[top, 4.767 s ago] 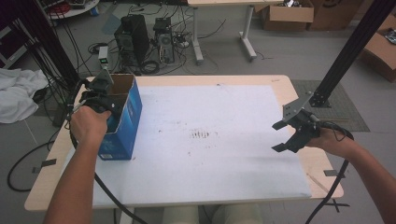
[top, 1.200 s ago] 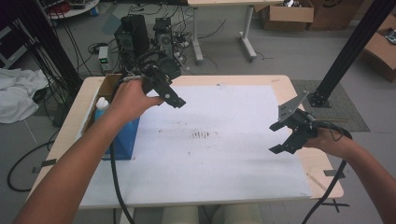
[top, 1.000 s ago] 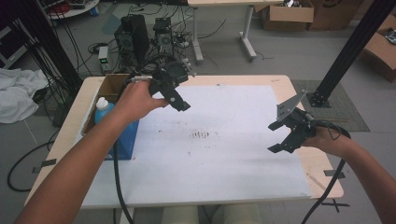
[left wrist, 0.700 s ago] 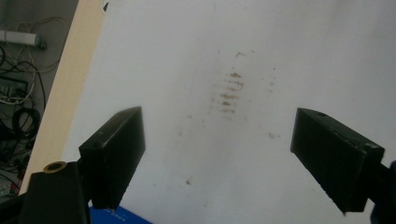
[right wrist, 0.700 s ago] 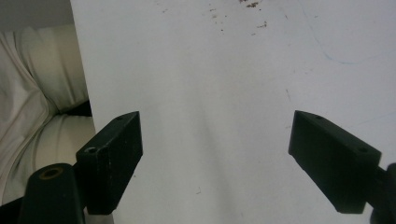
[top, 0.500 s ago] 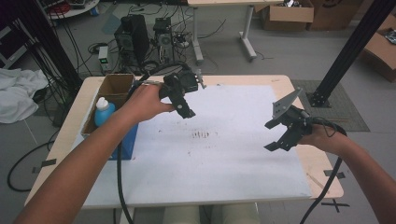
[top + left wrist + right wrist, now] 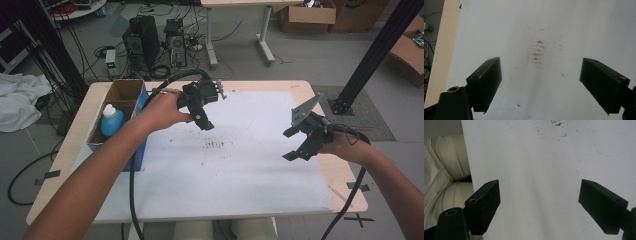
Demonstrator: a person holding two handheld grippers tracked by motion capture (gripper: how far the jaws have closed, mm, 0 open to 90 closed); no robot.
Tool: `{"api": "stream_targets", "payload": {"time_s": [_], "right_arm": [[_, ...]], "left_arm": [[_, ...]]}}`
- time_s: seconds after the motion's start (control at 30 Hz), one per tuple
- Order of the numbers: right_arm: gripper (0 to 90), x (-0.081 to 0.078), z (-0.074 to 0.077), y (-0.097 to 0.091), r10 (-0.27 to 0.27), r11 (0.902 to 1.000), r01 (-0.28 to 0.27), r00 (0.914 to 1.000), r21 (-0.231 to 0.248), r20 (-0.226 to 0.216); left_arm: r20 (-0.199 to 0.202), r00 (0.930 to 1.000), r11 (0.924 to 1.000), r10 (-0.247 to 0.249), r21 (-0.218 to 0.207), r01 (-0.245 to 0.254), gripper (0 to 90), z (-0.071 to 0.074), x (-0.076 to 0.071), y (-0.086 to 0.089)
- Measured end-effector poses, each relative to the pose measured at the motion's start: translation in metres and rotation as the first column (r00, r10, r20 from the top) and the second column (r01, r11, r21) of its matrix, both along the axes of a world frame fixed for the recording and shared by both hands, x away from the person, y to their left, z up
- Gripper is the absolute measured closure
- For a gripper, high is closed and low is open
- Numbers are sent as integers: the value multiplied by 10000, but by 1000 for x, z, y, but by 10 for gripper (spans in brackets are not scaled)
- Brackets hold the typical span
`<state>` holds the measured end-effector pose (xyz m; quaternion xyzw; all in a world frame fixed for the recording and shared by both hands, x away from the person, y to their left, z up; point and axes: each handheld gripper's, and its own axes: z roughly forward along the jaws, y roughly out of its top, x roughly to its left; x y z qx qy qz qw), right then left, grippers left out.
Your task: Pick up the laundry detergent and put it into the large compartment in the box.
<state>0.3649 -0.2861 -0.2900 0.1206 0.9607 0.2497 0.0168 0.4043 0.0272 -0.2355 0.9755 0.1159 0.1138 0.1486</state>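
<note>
My left gripper (image 7: 205, 116) hangs over the white sheet (image 7: 240, 180) that covers the table (image 7: 65, 165), its jaws spread wide apart with nothing between them. In the left gripper view, the gripper (image 7: 541, 92) looks straight down on a cluster of brown stains (image 7: 537, 51) on the sheet, lying toward twelve o'clock from the gap between the jaws. In the high view the same stains (image 7: 216, 145) sit near the sheet's middle, at about five o'clock from that gripper and close to it.

My right gripper (image 7: 296, 145) is over the sheet's right part, at three o'clock from the stains and well apart from them. Its jaws also stand wide apart and empty. In the right gripper view, the gripper (image 7: 539, 210) faces bare white sheet, with a few brown specks (image 7: 556, 123) far up at twelve o'clock.

At nine o'clock from the left gripper, an open cardboard box with blue sides (image 7: 141, 152) stands at the table's left edge. A blue bottle with a white cap (image 7: 111, 120) stands upright inside it.
</note>
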Motion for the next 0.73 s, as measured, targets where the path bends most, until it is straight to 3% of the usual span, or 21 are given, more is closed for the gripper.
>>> {"api": "stream_targets", "payload": {"time_s": [0.73], "right_arm": [[177, -1, -2, 0, -37, 10000, 37, 10000, 53, 20]], "left_arm": [[-64, 9999, 9998, 91, -149, -91, 189, -2, 6, -1]]}}
